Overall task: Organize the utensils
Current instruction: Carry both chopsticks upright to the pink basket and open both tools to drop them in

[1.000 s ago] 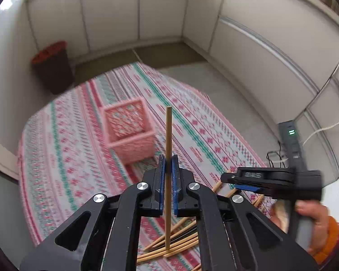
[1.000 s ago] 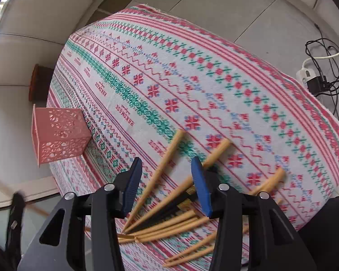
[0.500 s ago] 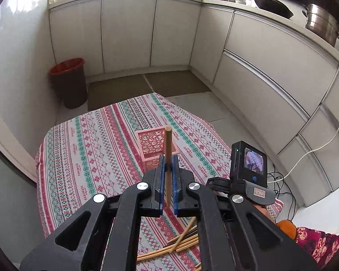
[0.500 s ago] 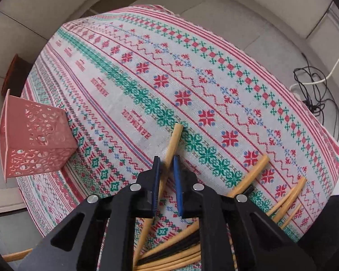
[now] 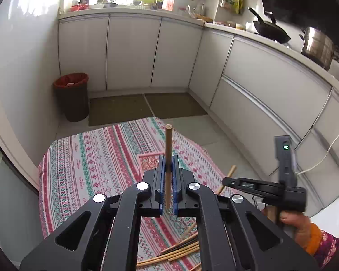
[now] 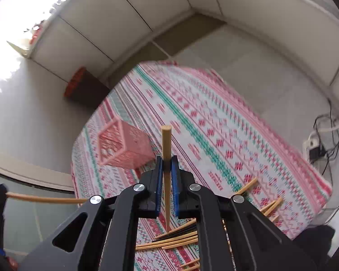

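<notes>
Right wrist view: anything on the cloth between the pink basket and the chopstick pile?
Nothing: in the right wrist view, only bare cloth lies between the basket and the pile, apart from the right gripper in front.

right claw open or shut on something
Shut: the right claw has its blue pads pressed on a wooden chopstick, held clear of the chopstick pile on the cloth.

2 grippers: left gripper [image 5: 168,164] and right gripper [image 6: 167,164], each clamped on 1 chopstick, so 2 held: one [image 5: 168,144] centre of left-wrist view, one [image 6: 166,144] centre of right-wrist view. 1 pink basket [image 6: 122,146], left of centre. Loose chopsticks [image 6: 178,240] at bottom, approx 10, overlapping, exact no. unclear. 1 tablecloth [image 6: 214,122]. 1 bin [image 5: 71,97], mid-left. 1 wok [image 5: 271,30] and 1 steel pot [image 5: 317,45], upper right.
</notes>
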{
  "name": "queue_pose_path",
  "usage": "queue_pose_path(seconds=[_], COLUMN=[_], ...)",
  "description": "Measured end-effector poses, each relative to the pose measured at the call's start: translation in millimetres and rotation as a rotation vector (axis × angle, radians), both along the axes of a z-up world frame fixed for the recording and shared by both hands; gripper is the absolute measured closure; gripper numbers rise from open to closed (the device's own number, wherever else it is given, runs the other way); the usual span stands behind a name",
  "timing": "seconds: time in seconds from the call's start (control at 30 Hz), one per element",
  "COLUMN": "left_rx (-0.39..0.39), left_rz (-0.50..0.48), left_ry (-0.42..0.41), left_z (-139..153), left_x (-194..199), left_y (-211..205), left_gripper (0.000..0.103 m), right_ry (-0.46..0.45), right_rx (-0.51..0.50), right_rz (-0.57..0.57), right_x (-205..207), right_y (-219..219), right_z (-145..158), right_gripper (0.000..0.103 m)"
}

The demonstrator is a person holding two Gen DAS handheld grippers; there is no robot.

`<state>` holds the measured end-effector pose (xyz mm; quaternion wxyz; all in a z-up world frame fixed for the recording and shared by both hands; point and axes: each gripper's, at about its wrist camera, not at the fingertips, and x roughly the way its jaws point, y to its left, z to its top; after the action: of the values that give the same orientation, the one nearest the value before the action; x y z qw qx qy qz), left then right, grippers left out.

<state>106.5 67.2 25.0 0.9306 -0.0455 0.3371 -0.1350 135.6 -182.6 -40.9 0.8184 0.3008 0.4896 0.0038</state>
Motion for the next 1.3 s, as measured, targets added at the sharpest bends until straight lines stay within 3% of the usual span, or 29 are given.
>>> queue_pose_path(seconds=[0.27, 0.5, 0.7, 0.77, 0.8, 0.83, 1.1, 1.3], left_rx=[-0.045, -0.063, -0.078, -0.094, -0.107, -0.121, -0.235, -0.214], left_rz=[0.056, 0.170, 0.213, 0.213, 0.222, 0.236, 0.319, 0.331], left_ry=[-0.053, -0.111, -0.126, -0.094, -0.088, -0.088, -0.138, -0.152], left_z=[16, 16, -9, -18, -19, -17, 13, 22], left_x=[22, 49, 77, 81, 81, 79, 47, 40], left_y=[-3, -3, -4, -1, 2, 7, 44, 47], left_gripper=[0.098, 0.098, 0.097, 0.094, 0.085, 0.076, 0.063, 0.056], right_ry=[-0.219, -0.317, -0.333, -0.328, -0.326, -0.324, -0.304, -0.289], right_rx=[-0.093, -0.077, -0.072, -0.071, -0.073, -0.077, -0.130, -0.167], right_rz=[0.014, 0.017, 0.061, 0.079, 0.089, 0.096, 0.144, 0.178], right_x=[-4, 15, 35, 41, 43, 46, 60, 75], right_y=[-10, -17, -3, 4, 8, 14, 40, 66], right_z=[102, 142, 135, 130, 127, 124, 107, 89], right_gripper=[0.095, 0.095, 0.095, 0.095, 0.095, 0.095, 0.095, 0.094])
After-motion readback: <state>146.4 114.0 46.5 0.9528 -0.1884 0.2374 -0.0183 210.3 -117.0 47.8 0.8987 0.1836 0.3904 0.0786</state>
